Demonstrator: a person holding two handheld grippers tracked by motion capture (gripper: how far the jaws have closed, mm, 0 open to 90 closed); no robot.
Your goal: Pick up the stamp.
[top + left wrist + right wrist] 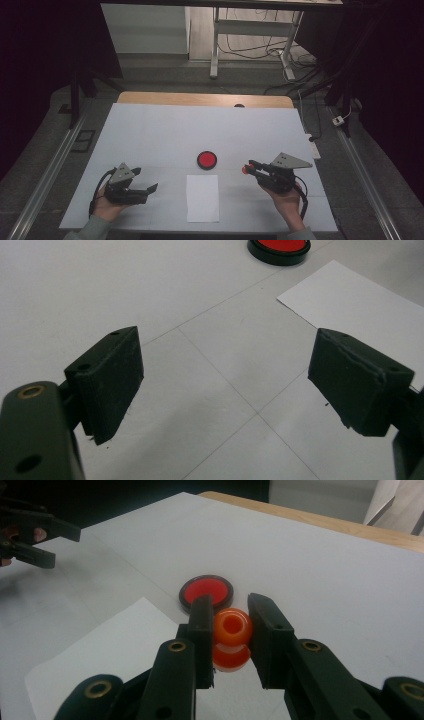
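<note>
One orange bead [231,637], clamped between right claw [229,630] jaws

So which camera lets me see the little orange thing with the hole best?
The right gripper view: the glossy orange spool-shaped piece with a hole sits large and sharp there, pinched between the right gripper. In the high view it is just a tiny orange dot at the jaw tips. The left gripper view looks at the white table instead.
</note>
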